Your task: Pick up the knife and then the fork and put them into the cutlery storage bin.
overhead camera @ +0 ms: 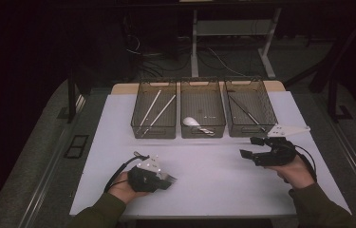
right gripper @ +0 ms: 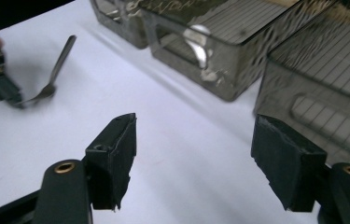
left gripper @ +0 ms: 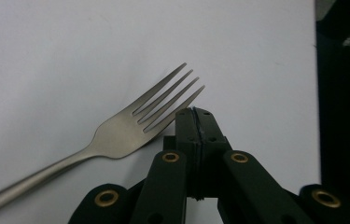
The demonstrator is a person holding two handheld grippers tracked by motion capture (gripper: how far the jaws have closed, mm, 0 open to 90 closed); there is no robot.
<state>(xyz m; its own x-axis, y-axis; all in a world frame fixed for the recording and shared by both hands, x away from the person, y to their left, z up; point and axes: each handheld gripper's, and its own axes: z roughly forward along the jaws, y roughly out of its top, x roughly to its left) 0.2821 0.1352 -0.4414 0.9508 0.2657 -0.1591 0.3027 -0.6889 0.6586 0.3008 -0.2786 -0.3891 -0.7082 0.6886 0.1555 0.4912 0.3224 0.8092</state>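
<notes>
High view: three mesh baskets in a row at the far side of the white surface [overhead camera: 213, 190]. Left basket [overhead camera: 137, 118] holding two pale chopsticks [overhead camera: 158, 110], middle basket [overhead camera: 203, 132] a white spoon [overhead camera: 191, 121] and a second, less distinct utensil, right basket [overhead camera: 268, 107] two dark sticks [overhead camera: 244, 110]. Sorting judged well along, with one fork [overhead camera: 169, 179] left out on the surface near the front left corner, tines poking out just past the left hand-held gripper [overhead camera: 159, 178]. Right hand-held gripper [overhead camera: 250, 147] off to the right, in front of the right basket, carrying nothing. Left gripper view: jaws pressed flat together, nothing between them; fork [left gripper: 116, 137] lying flat just beside the tip, tines reaching alongside it, handle running away to the lower left. Touching or a hair apart, cannot tell; not grasped in any case. Right gripper view: jaws spread wide and empty over bare surface; fork [right gripper: 53, 77] well apart at upper left, next to the left hand-held gripper [right gripper: 4, 91]; baskets close ahead. Remaining, by judgement: pick up fork, drop into a basket.
</notes>
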